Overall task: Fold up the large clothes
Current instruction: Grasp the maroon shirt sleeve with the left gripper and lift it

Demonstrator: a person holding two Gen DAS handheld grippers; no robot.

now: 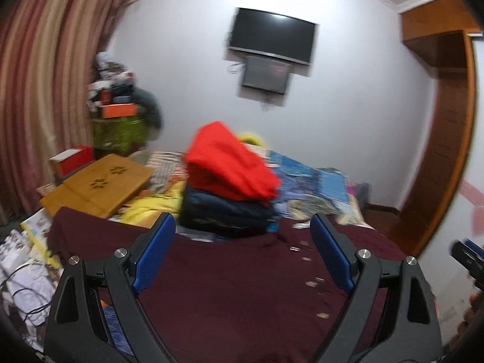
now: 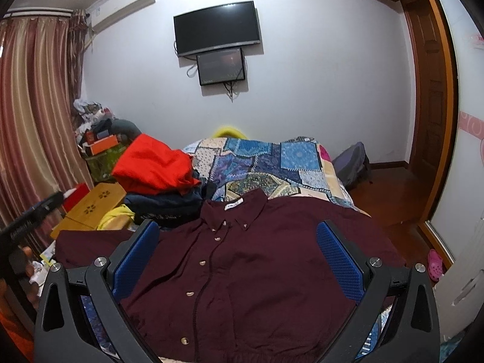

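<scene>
A dark maroon button-up shirt lies spread flat on the bed, front up, collar toward the far end. It also fills the lower part of the left wrist view. My left gripper is open and empty, above the shirt's left part. My right gripper is open and empty, above the shirt's chest and button line. The other gripper shows at the right edge of the left wrist view and at the left edge of the right wrist view.
A stack of folded clothes, red over navy, sits beyond the shirt on the patchwork bedspread. A wooden lap desk and yellow cloth lie to the left. Papers and cables lie at far left. A wooden door frame stands at right.
</scene>
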